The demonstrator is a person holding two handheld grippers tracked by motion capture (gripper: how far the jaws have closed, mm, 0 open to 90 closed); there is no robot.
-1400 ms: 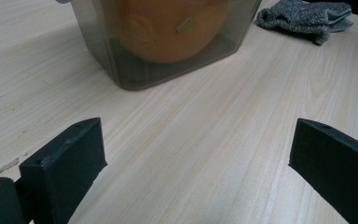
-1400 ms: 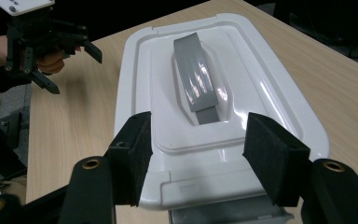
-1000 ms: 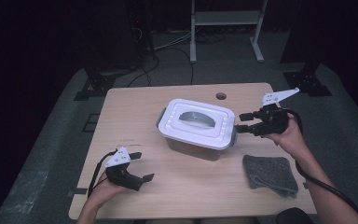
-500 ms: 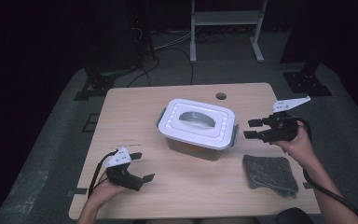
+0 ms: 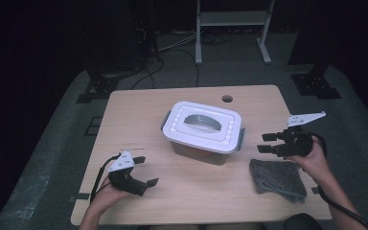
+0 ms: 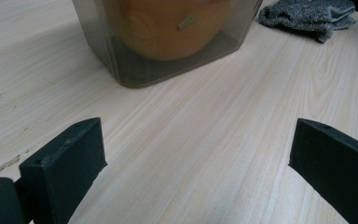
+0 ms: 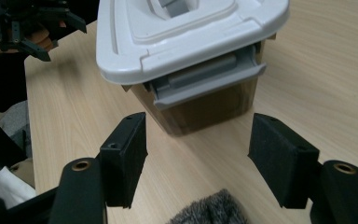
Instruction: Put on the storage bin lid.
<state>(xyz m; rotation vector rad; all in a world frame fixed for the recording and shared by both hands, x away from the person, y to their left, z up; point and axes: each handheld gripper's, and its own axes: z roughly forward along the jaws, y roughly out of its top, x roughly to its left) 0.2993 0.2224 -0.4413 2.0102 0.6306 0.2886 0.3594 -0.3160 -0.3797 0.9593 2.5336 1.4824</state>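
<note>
Your left gripper (image 5: pixel 143 171) sits low at the lower left of the high view, resting on the wooden table (image 5: pixel 139 120), its jaws spread wide with only bare tabletop between them, as the left gripper view confirms. At the lower right of that same view lies a folded grey cloth (image 5: pixel 278 179), and just above it your right gripper (image 5: pixel 264 143) hangs near the table's right edge, pointing left at the box; its jaws have just been opening and stand well apart with nothing between them. In the right gripper view the cloth (image 7: pixel 209 209) peeks up at the bottom edge, and beyond the jaws is the grey latch (image 7: pixel 207 84) on the near end of the box. The storage box (image 5: pixel 202 132) stands in the middle of the table, its white lid (image 5: pixel 203 125) on. Through its smoky wall, in the left gripper view, you can see something orange (image 6: pixel 168 28) inside.
</note>
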